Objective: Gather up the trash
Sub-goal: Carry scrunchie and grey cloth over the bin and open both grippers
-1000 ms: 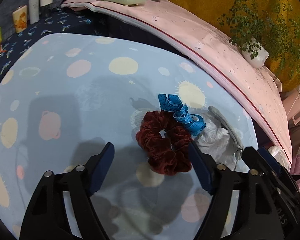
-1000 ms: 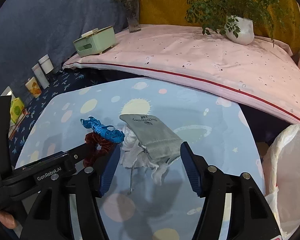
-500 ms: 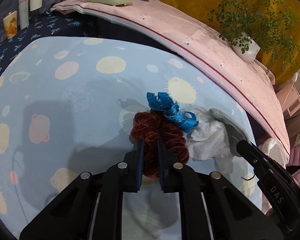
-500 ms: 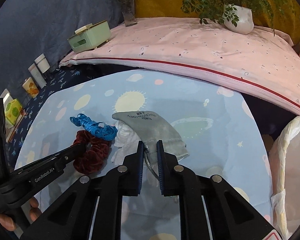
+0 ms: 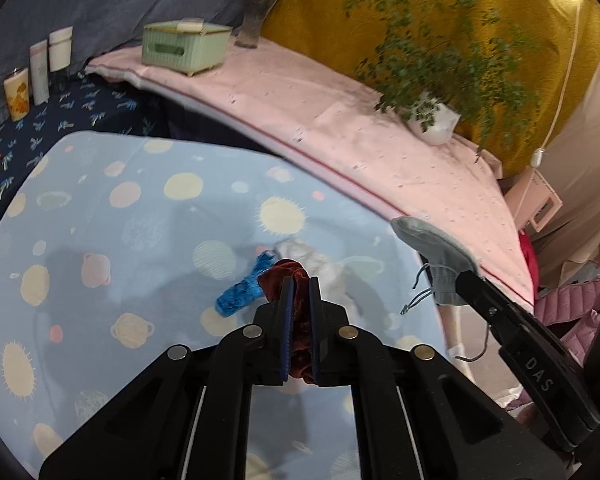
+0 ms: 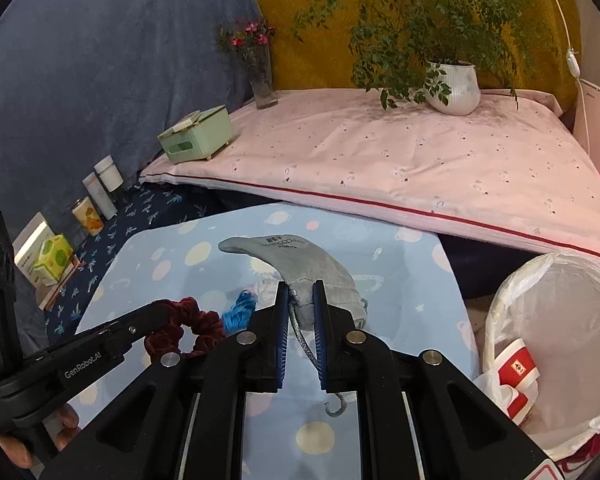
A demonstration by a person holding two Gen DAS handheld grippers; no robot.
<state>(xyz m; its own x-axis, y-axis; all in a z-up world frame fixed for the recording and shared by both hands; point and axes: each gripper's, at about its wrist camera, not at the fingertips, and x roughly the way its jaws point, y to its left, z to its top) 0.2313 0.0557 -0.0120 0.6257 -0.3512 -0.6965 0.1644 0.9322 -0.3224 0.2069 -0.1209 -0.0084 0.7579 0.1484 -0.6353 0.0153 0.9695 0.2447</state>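
The left gripper was clamped on a dark red scrunchie, lifted off the table; the right gripper was clenched on the mouth of a grey drawstring pouch, its cord dangling. A blue ribbon and a crumpled white tissue lay on the planet-print tablecloth, uncollected. The loose cord could snag the rim of the lined trash bin at right, and the soft scrunchie might slip from its narrow pinch in transit. Beyond stood a pink-covered surface with a green tissue box, potted plant and flower vase.
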